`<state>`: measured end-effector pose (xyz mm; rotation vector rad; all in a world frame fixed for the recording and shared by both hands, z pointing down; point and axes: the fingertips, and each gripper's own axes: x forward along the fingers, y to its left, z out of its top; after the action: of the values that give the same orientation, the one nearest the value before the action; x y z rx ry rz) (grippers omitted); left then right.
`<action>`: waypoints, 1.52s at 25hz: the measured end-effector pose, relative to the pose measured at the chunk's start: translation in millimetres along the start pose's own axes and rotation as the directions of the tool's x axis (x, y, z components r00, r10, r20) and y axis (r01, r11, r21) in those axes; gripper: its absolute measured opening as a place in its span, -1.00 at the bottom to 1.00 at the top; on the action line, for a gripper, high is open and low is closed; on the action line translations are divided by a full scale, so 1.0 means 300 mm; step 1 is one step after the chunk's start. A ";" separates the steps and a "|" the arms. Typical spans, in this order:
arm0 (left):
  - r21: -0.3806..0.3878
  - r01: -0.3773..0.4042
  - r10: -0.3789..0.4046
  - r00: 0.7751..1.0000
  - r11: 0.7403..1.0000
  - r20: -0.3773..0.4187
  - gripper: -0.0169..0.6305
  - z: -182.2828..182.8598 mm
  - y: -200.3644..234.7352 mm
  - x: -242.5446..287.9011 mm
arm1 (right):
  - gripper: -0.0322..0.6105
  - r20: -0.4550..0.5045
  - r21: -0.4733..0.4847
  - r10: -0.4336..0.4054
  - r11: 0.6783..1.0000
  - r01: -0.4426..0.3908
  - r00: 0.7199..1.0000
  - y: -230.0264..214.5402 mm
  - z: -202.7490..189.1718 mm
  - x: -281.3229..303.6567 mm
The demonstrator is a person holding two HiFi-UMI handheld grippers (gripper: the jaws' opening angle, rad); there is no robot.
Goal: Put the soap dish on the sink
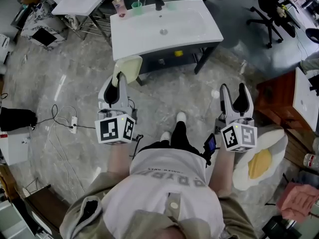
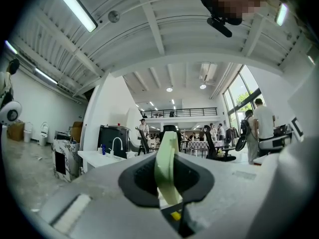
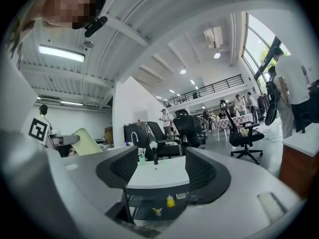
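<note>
Head view — soap dish (image 1: pixel 128 67), left gripper (image 1: pixel 118 76)

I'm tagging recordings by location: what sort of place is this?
Probably an open-plan office or lab hall, not a home bathroom: a freestanding white sink stands among office chairs, with a mezzanine railing behind.

Head view: high, steeply down over left gripper (image 1: pixel 118 81), right gripper (image 1: pixel 234 91). Gripper views: level along own jaws, close. Sink (image 1: pixel 189 21) ahead of right gripper: shared with head view.
</note>
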<state>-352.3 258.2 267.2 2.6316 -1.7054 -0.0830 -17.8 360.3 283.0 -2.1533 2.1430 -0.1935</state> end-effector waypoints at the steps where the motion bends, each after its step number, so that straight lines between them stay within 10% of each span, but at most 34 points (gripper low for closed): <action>1: 0.000 0.000 0.000 1.000 1.000 0.005 -0.83 0.003 -0.010 0.027 | -0.01 0.001 0.000 0.003 1.000 -0.003 1.000 -0.017 0.005 0.022; 20: -0.010 -0.035 0.036 0.992 0.999 0.122 -0.83 0.126 -0.225 0.470 | -0.01 0.084 0.022 0.106 0.994 -0.108 0.991 -0.384 0.194 0.386; 38: 0.002 -0.028 0.028 0.999 1.000 -0.027 -0.83 -0.044 -0.289 0.626 | -0.01 -0.046 0.125 0.149 0.982 -0.143 0.988 -0.471 0.004 0.545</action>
<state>-196.0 122.0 269.8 2.5969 -1.7336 -0.0456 122.5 197.6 307.7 -1.9381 2.2447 -0.3661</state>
